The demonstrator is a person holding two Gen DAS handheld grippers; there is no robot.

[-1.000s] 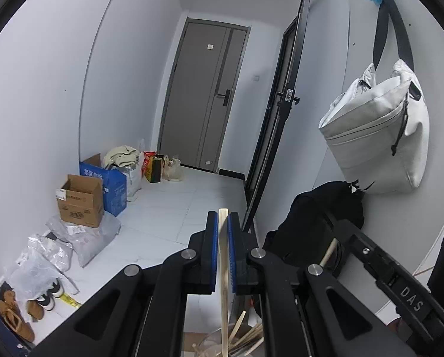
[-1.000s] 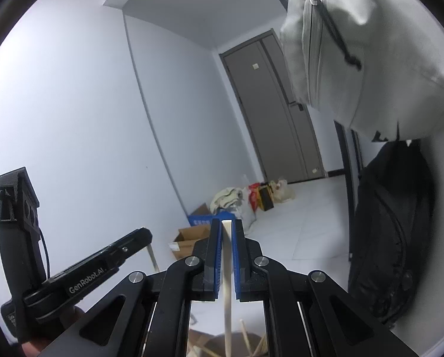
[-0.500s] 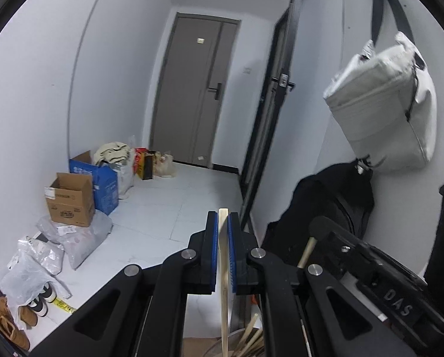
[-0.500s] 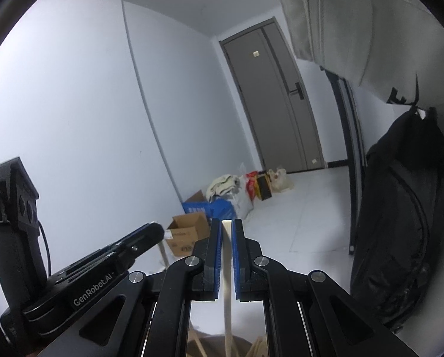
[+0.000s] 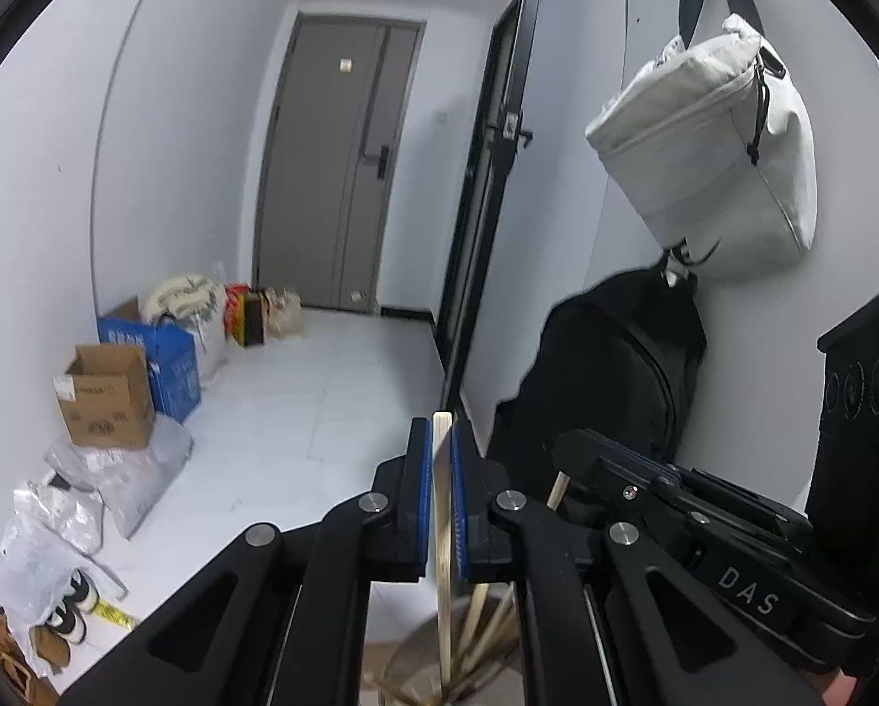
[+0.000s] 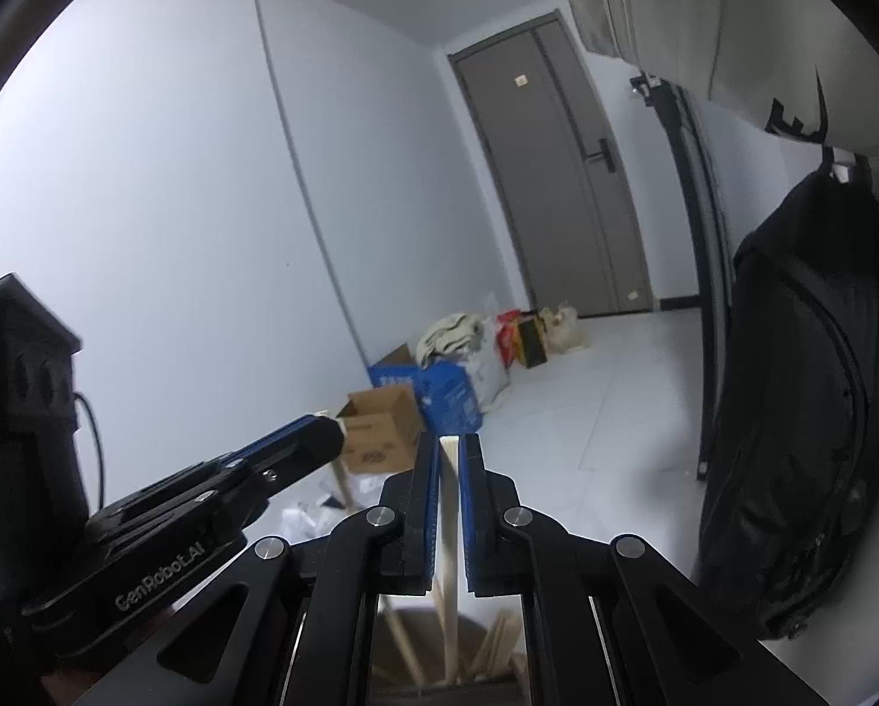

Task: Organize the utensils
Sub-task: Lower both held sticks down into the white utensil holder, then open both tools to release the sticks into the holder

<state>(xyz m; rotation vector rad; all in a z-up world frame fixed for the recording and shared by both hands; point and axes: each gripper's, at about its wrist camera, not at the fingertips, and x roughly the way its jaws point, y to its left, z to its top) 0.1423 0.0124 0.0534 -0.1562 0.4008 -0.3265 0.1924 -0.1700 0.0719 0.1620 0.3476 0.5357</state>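
You face a hallway: a grey door (image 5: 333,170) at the far end, cardboard boxes (image 5: 107,394) and bags along the left wall, a white bag (image 5: 716,147) and a black backpack (image 5: 610,365) hanging on the right wall.

Below both grippers, at the near bottom edge of each view, sits a round holder (image 5: 416,665) already loaded with wooden sticks (image 5: 486,629) leaning at mixed angles. Its rim is only partly visible.

The left gripper (image 5: 438,506) is clamped on a flat wooden stick (image 5: 441,529). The right gripper (image 6: 450,506) is clamped on a second wooden stick (image 6: 449,535). Both jaw pairs stand together with only the stick between the blue pads.

Key relation: each stick's long axis runs upright, top end just above the pads, lower end reaching down toward the holder directly beneath. In the right wrist view, the left gripper lies to the left and slightly farther forward.

Judged step: insertion into the holder. You need a straight descent along the stick's axis. Neither gripper appears clearly nearer; whether the lower ends have entered the rim cannot be told.
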